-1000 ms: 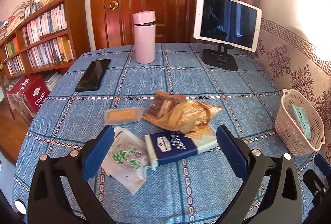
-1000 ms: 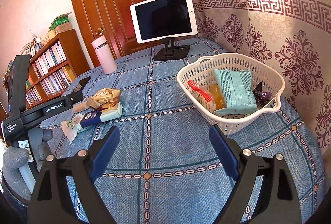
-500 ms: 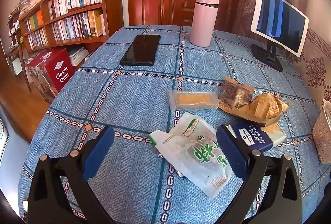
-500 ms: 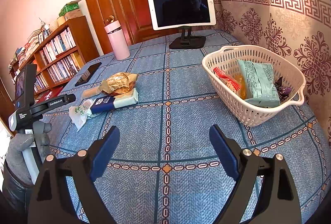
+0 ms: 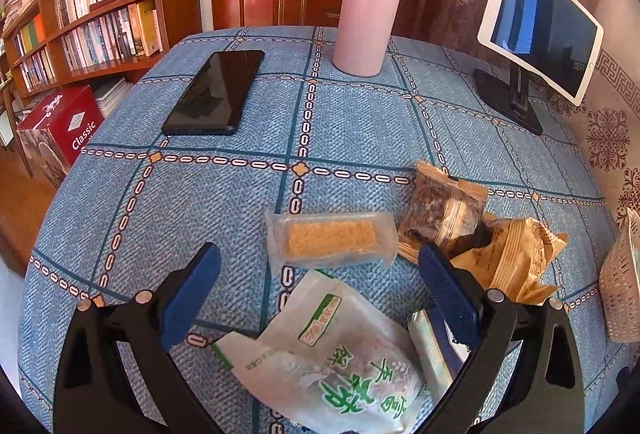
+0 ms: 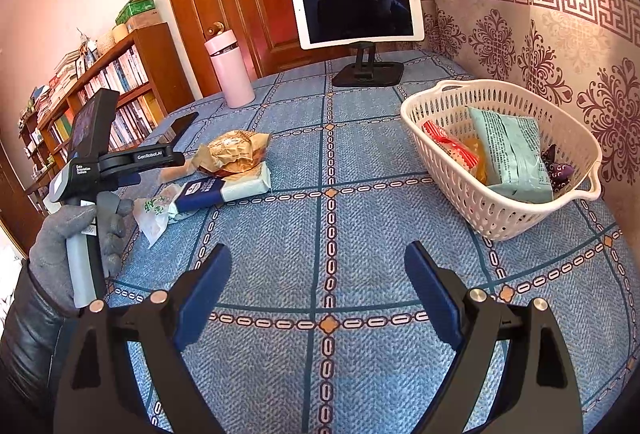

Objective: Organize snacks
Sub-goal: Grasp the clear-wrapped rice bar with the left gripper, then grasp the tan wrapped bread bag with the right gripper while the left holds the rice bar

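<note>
The left gripper (image 5: 318, 288) hangs with its jaws spread wide and nothing between the pads, low over the loose snacks. Its frame hides the lower edge of the white packet with green Chinese characters (image 5: 336, 366), and its right finger covers most of the navy-and-white bar (image 5: 434, 350), so that label is unreadable here. From the right wrist view the same bar (image 6: 224, 189) shows a small white logo patch, too small to read. Beyond the fingers lie a clear-wrapped tan biscuit (image 5: 330, 238), a dark snack in a clear-fronted pouch (image 5: 442, 211) and a crumpled golden wrapper (image 5: 516, 258); their print is illegible.

The right gripper (image 6: 318, 284) is likewise fully open and empty, over bare blue tablecloth (image 6: 320, 234). The white basket (image 6: 500, 209) stands to its right, cut off to a sliver in the left view; inside are a pale green packet (image 6: 508, 149), a red-and-orange one (image 6: 452, 149) and something purple, perhaps a sweet (half hidden by the rim).

On the left tool's arm: "GenRobot.AI" and "Data Acquisition System". A red box (image 5: 60, 129) by the bookshelf reads "Classic".
</note>
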`<state>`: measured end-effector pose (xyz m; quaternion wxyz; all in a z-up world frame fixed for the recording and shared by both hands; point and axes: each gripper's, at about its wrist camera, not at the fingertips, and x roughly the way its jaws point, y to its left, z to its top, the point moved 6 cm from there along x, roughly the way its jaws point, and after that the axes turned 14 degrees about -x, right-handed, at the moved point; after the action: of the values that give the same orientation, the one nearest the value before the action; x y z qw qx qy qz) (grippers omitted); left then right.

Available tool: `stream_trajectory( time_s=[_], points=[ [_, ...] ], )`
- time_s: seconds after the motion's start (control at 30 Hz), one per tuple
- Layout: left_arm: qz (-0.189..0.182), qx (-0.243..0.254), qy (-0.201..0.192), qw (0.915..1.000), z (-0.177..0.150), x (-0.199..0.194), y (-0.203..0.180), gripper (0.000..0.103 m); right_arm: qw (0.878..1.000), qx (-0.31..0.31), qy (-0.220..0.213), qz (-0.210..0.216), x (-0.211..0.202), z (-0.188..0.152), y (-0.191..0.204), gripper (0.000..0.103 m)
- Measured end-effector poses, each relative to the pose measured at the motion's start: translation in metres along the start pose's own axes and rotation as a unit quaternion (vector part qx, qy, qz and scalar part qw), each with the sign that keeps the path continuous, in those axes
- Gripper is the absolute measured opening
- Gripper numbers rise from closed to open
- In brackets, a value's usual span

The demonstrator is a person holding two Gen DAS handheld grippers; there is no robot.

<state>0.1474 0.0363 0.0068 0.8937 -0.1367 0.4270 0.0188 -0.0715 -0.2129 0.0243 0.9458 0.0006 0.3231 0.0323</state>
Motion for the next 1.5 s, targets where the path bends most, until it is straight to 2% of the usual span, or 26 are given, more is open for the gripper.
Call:
stream_trajectory(
  time_s=[0.17, 0.27, 0.43, 0.53, 0.57, 0.73, 0.93, 1.23, 1.43, 1.5],
  points=[
    [0.004, 0.009, 0.024, 0.9996, 0.004, 0.022, -0.008, 0.1, 1.0, 0.0, 0.007, 0.0, 0.005, 0.0, 0.0, 0.088],
    [0.034, 0.007, 0.041, 0.9985, 0.004, 0.035, -0.003, 0.1, 1.0, -0.002, 0.01, 0.0, 0.009, 0.0, 0.001, 0.088],
    [0.025, 0.004, 0.035, 0.9991, 0.006, 0.035, 0.0, 0.1, 1.0, -0.006, 0.02, 0.002, 0.017, 0.0, 0.006, 0.088],
    [0.026, 0.014, 0.025, 0.9992, 0.006, 0.034, 0.0, 0.087, 1.0, -0.013, 0.025, 0.002, 0.023, 0.002, 0.011, 0.088],
    [0.023, 0.02, 0.022, 0.9993, 0.006, 0.032, 0.0, 0.079, 1.0, -0.015, 0.026, 0.003, 0.024, 0.003, 0.012, 0.088],
    [0.008, 0.027, 0.022, 0.9994, 0.003, 0.027, 0.0, 0.079, 0.999, -0.031, 0.026, 0.005, 0.032, 0.013, 0.025, 0.088],
    [-0.015, 0.01, 0.013, 0.9998, 0.005, 0.01, 0.003, 0.079, 0.999, -0.04, 0.025, 0.021, 0.053, 0.041, 0.036, 0.088],
    [-0.034, -0.012, -0.023, 0.9991, 0.019, -0.018, 0.011, 0.079, 0.995, -0.026, 0.038, 0.094, 0.103, 0.094, 0.057, 0.088],
    [-0.034, -0.032, -0.021, 0.9987, 0.022, -0.017, 0.021, 0.079, 0.99, -0.098, 0.046, 0.088, 0.147, 0.121, 0.072, 0.089],
    [-0.028, -0.031, -0.024, 0.9988, 0.022, -0.016, 0.022, 0.079, 0.987, -0.091, 0.065, 0.113, 0.163, 0.124, 0.073, 0.089]
  ],
)
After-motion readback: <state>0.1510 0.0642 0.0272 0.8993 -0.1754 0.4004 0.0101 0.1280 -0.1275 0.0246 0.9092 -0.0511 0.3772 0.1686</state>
